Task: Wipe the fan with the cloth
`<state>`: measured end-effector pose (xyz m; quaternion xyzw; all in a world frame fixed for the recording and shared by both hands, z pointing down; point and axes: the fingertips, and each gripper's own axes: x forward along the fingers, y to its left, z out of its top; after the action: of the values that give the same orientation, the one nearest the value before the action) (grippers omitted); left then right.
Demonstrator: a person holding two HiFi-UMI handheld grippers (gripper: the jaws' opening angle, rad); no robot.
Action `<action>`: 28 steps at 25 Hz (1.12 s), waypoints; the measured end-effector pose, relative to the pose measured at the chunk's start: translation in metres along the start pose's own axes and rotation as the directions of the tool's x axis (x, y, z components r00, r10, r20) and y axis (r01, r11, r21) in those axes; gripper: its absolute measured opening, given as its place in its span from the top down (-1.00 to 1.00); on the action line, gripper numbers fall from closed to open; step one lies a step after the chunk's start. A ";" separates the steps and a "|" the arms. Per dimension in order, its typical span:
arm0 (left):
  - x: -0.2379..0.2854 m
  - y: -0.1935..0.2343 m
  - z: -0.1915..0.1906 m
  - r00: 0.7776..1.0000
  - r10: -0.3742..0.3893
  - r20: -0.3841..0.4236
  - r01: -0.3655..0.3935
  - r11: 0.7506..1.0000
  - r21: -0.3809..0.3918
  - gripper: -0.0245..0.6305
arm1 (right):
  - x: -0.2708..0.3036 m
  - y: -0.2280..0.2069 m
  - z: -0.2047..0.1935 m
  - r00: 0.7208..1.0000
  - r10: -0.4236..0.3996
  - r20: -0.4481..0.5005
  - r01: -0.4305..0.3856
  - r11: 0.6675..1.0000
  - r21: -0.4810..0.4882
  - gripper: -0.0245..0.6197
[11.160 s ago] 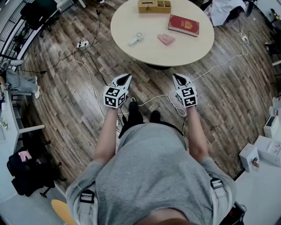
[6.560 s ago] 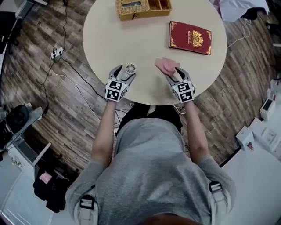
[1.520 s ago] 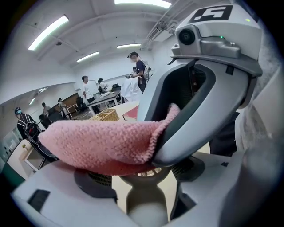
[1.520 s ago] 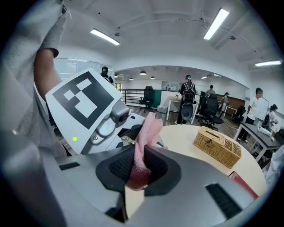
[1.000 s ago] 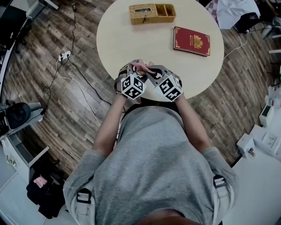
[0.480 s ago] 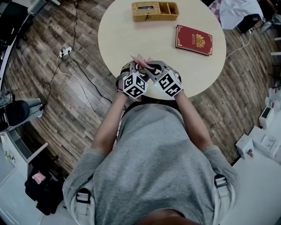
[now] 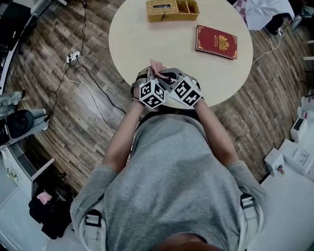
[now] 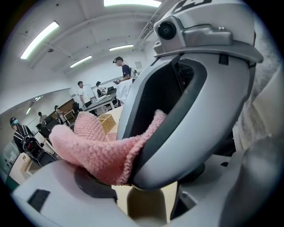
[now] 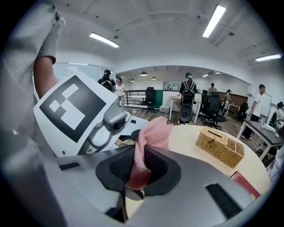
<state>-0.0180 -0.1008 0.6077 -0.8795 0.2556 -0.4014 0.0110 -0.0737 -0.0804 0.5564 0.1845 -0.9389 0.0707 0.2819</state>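
In the head view both grippers meet over the near edge of the round table (image 7: 216, 81). My right gripper (image 7: 164, 76) is shut on the pink knitted cloth (image 7: 156, 65), which sticks up between its dark pads (image 9: 116, 166). The cloth (image 8: 95, 146) lies against the front of my left gripper (image 7: 143, 79). My left gripper is shut on a cream handle (image 8: 144, 206), the fan's as far as I can tell. A ring-shaped part of the fan (image 7: 141, 74) shows by its jaws. The rest of the fan is hidden behind the grippers.
A wicker box (image 7: 171, 9) and a red book (image 7: 216, 41) lie on the far half of the table. Cables and a power strip (image 7: 73, 56) run over the wooden floor at the left. People and office chairs are in the background of both gripper views.
The right gripper has edged a little farther onto the table and closer to the left one, carrying the cloth with it. The left gripper has barely moved.
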 end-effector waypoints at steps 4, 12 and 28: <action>0.001 0.002 0.001 1.000 0.007 -0.002 -0.007 1.000 -0.001 -0.22 | -0.005 0.000 -0.004 1.000 0.011 -0.006 -0.011 1.000 0.015 0.80; 0.003 0.003 0.004 1.000 0.016 0.000 -0.016 1.000 -0.015 -0.22 | -0.017 -0.004 -0.012 0.999 -0.031 -0.011 0.030 0.999 -0.015 0.80; 0.003 0.002 0.009 1.000 0.020 0.003 -0.020 0.999 -0.038 -0.22 | -0.025 -0.031 -0.005 0.992 -0.121 0.036 0.122 0.992 -0.033 0.79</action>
<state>-0.0105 -0.1054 0.6031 -0.8775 0.2721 -0.3950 -0.0013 -0.0398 -0.1007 0.5481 0.2373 -0.9316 0.0338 0.2731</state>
